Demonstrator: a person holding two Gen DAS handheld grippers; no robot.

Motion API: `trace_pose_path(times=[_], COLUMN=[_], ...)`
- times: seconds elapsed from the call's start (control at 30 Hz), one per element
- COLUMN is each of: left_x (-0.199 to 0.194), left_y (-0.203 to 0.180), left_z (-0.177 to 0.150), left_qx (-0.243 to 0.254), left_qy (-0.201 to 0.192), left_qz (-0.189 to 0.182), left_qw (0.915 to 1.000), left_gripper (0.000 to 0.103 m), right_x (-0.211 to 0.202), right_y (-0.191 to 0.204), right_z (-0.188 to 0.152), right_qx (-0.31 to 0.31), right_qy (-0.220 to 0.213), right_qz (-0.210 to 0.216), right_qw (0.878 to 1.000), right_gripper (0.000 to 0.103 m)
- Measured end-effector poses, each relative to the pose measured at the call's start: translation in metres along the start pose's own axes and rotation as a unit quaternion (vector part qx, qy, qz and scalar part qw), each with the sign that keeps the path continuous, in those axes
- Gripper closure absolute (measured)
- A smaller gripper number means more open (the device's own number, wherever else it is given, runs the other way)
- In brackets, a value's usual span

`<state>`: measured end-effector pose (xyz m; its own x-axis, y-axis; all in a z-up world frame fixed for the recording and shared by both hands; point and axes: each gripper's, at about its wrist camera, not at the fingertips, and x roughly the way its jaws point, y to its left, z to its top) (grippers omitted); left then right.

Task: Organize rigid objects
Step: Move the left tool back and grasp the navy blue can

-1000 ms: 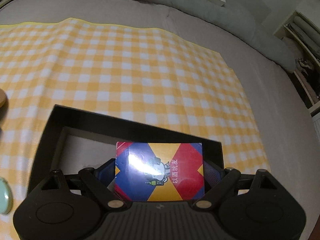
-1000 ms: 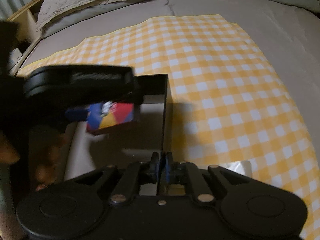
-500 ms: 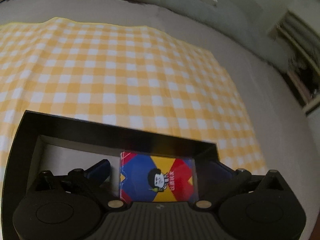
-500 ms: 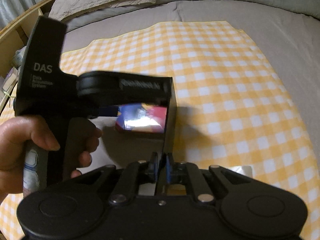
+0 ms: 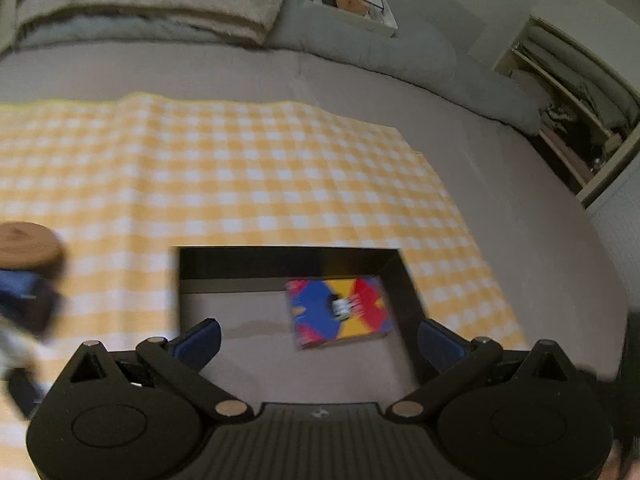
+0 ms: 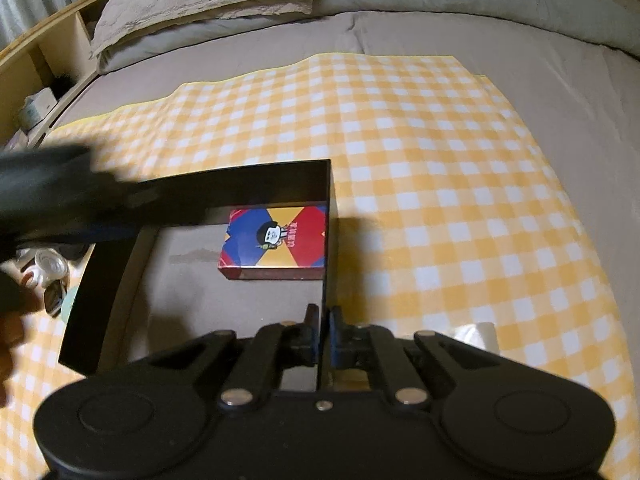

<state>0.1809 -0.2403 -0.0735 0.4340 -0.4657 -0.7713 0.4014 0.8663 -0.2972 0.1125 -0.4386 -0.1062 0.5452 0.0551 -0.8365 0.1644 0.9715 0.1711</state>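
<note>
The card box lies flat at the black tray's two-o'clock corner. The left gripper gapes wide, empty; the right gripper pinches the tray's wall. Blurred items, probably trinkets, wait at nine o'clock; letting go could let the tray slide.

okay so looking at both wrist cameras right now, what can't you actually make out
- Left wrist view: the objects at the left edge beside the wooden lid are motion-blurred and cut off.
- Right wrist view: the left gripper is a dark smear hiding the black box far-left corner.
- Right wrist view: the small items left of the box are mostly hidden.
- Both views: the card box lettering is too small.
</note>
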Motion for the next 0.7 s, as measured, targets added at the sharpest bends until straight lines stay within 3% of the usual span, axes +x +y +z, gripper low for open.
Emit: trace_pose_path(times=[0.33, 0.7], left_x=[-0.078, -0.084], left_y=[0.081, 0.158], left_z=[-0.024, -0.034], left_qx=[0.015, 0.018], left_qy=[-0.01, -0.004], left_qz=[0.121, 0.196], left_qw=[0.9925, 0.9805], left_gripper=[0.0, 0.0], right_x=[0.004, 0.01], right_y=[0.003, 0.009], right_z=[0.006, 0.01], right_qx=[0.024, 0.035], right_qy=[0.014, 0.021], right_qz=[-0.021, -0.048], right_qw=[0.999, 0.998], right_gripper=[0.099, 0.099])
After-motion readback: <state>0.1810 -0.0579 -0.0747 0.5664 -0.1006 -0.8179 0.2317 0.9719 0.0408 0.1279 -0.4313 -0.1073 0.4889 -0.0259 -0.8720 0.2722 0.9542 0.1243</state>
